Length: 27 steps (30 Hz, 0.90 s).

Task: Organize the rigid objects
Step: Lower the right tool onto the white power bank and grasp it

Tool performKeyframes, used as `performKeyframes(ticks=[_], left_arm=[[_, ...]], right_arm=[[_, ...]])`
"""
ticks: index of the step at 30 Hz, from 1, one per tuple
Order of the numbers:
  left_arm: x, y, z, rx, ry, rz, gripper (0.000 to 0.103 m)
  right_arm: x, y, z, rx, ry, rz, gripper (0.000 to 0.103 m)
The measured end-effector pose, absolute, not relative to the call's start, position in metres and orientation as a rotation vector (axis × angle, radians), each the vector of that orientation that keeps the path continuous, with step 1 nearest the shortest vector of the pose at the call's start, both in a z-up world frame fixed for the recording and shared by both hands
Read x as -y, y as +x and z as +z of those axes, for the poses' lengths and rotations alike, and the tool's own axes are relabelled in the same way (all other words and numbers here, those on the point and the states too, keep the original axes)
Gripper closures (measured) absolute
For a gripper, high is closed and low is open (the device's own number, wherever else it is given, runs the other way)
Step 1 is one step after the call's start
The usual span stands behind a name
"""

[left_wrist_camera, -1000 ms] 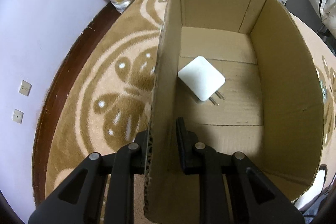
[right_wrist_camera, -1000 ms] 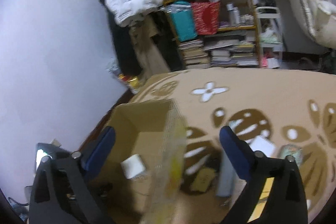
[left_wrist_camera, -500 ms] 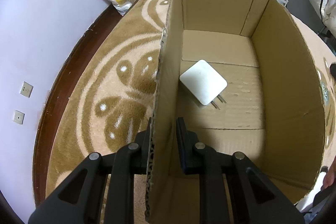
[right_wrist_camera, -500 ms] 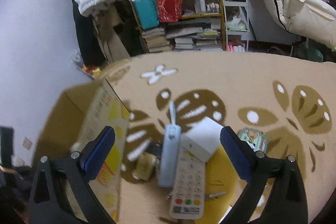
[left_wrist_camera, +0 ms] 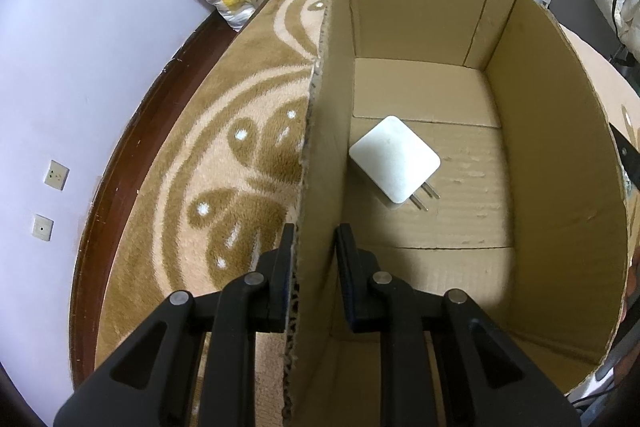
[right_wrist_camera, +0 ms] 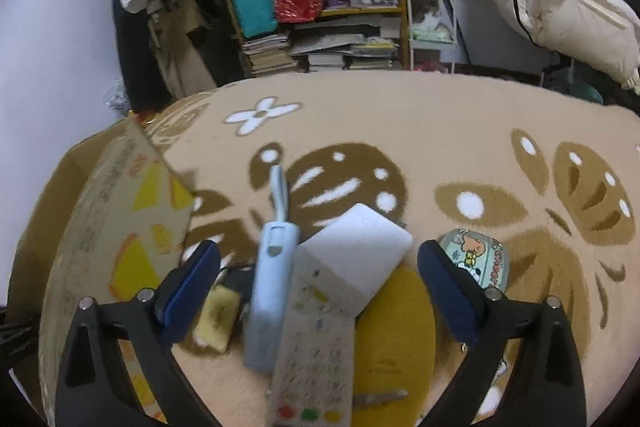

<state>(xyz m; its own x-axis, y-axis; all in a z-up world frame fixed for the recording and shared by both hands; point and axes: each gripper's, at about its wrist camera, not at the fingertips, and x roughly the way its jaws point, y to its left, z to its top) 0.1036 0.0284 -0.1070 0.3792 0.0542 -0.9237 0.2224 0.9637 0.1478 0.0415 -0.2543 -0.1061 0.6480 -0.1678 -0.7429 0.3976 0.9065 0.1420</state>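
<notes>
Cardboard wall sits clamped between the pads of my left gripper (left_wrist_camera: 314, 255), one finger outside the box (left_wrist_camera: 552, 155), one inside. Farther in, a white charger (left_wrist_camera: 394, 159) lies flat on the box floor, prongs toward me. My right gripper (right_wrist_camera: 318, 267) hangs spread wide above the rug (right_wrist_camera: 440, 123), holding nothing; between its fingers lie a remote (right_wrist_camera: 316, 339), a light blue device (right_wrist_camera: 272, 283) and a white block (right_wrist_camera: 360, 247), with a cartoon tin (right_wrist_camera: 478, 259) to the right.

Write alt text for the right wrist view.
The open right gripper hangs over a pile on the patterned rug: a remote control, a light blue device and a white box. A cardboard box stands left.
</notes>
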Motion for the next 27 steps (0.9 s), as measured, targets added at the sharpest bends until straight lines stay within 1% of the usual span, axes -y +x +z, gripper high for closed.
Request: performKeyframes(ticks=[5, 7, 12, 15, 16, 24, 27], left_arm=[[-0.025, 0.105, -0.109, -1.178, 0.285, -0.103, 0.085], [-0.023, 0.104, -0.109, -1.176, 0.295, -0.101, 0.084], [-0.019, 0.106, -0.109, -1.179, 0.286, -0.110, 0.084], [-0.016, 0.112, -0.109, -1.178, 0.296, -0.106, 0.084], [-0.016, 0.113, -0.110, -1.177, 0.297, -0.104, 0.084], [-0.020, 0.117, -0.113, -1.206, 0.273, -0.107, 0.084], [-0.020, 0.118, -0.114, -1.211, 0.273, -0.104, 0.084]], right_arm=[[0.268, 0.052, -0.114, -0.844, 0.342, -0.306, 0.008], [0.269, 0.055, -0.116, -0.857, 0.343, -0.298, 0.013], [0.271, 0.063, -0.126, -0.898, 0.316, -0.326, 0.015], [0.277, 0.066, -0.132, -0.923, 0.330, -0.360, 0.018], [0.280, 0.066, -0.135, -0.926, 0.343, -0.367, 0.021], [0.282, 0.065, -0.137, -0.932, 0.362, -0.398, 0.021], [0.278, 0.066, -0.137, -0.928, 0.328, -0.397, 0.023]])
